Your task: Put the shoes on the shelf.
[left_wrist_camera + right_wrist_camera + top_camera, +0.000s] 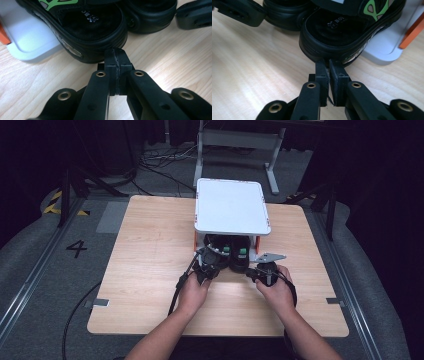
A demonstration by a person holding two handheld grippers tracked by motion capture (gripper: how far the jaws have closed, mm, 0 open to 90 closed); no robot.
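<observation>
Black sandals, a pair, tucked heels-out under white rack (232,207) on wooden table (150,255): left sandal (85,30) beside rack's white foot (32,42), right sandal (342,35) just beside it. Left gripper (117,58) pressed together empty, tips touching left sandal's heel. Right gripper (329,66) likewise together, tips against right sandal's heel. Orange strut (410,32) beyond rack's foot. Rack top overhanging both sandals.

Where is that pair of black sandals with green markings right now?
In the high view, the pair of black sandals with green markings sits under the white rack shelf at mid-table, heels toward the person, with the left gripper and right gripper just before them.
</observation>
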